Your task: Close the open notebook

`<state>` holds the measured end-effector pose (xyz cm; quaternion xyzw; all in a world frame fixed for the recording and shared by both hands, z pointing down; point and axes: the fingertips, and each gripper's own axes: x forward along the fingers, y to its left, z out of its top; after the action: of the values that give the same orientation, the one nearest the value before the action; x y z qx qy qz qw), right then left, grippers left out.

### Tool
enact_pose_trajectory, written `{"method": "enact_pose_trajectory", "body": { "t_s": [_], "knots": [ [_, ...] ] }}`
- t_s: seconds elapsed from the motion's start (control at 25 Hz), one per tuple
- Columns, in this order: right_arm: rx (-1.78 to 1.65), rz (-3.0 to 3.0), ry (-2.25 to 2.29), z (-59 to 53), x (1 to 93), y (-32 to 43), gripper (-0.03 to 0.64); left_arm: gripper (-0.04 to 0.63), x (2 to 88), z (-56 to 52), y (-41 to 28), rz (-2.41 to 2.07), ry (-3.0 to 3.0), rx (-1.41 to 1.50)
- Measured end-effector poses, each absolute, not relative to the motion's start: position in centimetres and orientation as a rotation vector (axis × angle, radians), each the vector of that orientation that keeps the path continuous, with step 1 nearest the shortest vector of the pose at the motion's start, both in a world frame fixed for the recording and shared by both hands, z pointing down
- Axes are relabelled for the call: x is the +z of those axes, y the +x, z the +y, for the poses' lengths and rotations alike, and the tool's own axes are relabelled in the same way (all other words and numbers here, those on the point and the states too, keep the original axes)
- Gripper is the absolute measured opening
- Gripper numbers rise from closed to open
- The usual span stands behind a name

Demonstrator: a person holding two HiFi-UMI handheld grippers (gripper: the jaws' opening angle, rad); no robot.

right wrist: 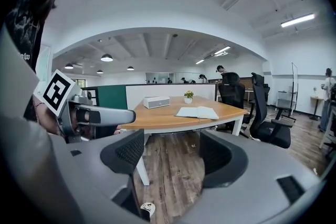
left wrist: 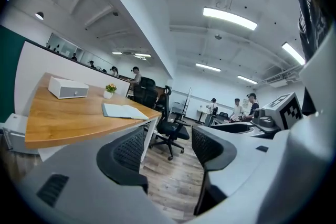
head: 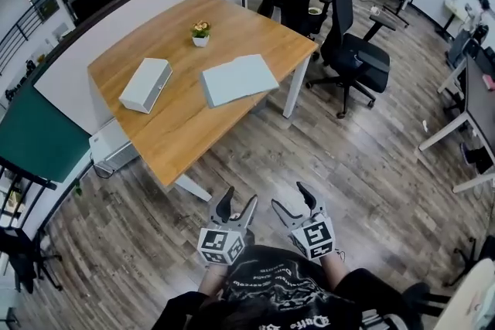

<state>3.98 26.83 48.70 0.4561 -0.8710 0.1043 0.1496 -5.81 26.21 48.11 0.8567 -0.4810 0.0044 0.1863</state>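
Observation:
The open notebook (head: 239,79) lies flat on the wooden table (head: 186,127), its pale pages up, toward the table's right end. It also shows as the notebook (left wrist: 124,111) in the left gripper view and the notebook (right wrist: 197,112) in the right gripper view. My left gripper (head: 237,209) and right gripper (head: 293,200) are held close to my body, over the floor and well short of the table. Both stand open with nothing between their jaws. Through the left gripper (left wrist: 167,150) and the right gripper (right wrist: 170,151) only floor and the far table show.
A white box-shaped speaker (head: 146,85) and a small potted plant (head: 201,32) sit on the table. A grey partition (head: 131,19) runs behind it. Black office chairs (head: 352,50) stand at the table's right end. Several people stand at far desks (left wrist: 236,108).

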Motion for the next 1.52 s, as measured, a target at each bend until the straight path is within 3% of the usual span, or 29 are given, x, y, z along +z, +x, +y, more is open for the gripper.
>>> {"method": "enact_pose_trajectory", "body": {
  "t_s": [0.8,1.52],
  "knots": [
    [0.364,-2.363,1.476,13.0,50.7,-4.0,0.318,0.287,50.3,9.1,-13.8,-1.267,2.42,0.128],
    [0.354,-2.485,1.254,-0.3,51.9,-2.6,0.308,0.284,52.2,-1.4,-14.7,-1.568,2.204,0.147]
  ]
}}
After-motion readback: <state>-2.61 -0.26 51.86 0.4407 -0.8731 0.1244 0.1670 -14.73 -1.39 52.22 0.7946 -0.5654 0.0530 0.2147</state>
